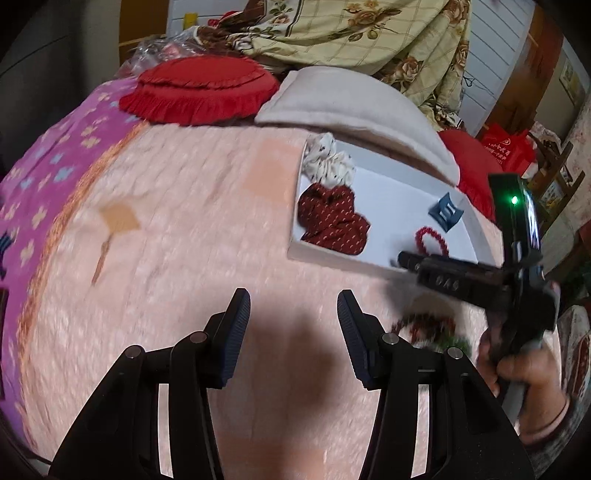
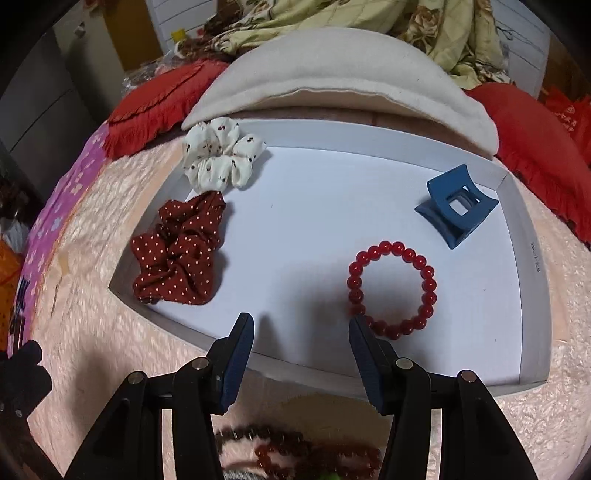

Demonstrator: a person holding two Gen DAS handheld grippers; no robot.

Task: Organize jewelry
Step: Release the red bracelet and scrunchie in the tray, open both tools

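Note:
A white tray (image 2: 528, 258) lies on the pink blanket. In it are a white cherry-print scrunchie (image 2: 221, 155), a dark red dotted scrunchie (image 2: 181, 251), a blue claw clip (image 2: 456, 210) and a red bead bracelet (image 2: 391, 288). My right gripper (image 2: 301, 343) hangs open over the tray's near rim with nothing between its fingers; the bracelet lies just beyond its right fingertip. Darker bead strands (image 2: 295, 450) lie blurred on the blanket below it. My left gripper (image 1: 293, 321) is open and empty over bare blanket, left of the tray (image 1: 332, 258). The right gripper (image 1: 402, 260) shows there beside the bead strands (image 1: 428, 328).
A beige pillow (image 2: 332, 66) lies against the tray's far side. Red fringed cushions (image 1: 199, 88) (image 2: 532, 147) flank it, and a floral quilt (image 1: 369, 33) is piled behind. A purple patterned blanket (image 1: 48, 170) covers the bed's left edge. A hand (image 1: 524, 373) holds the right tool.

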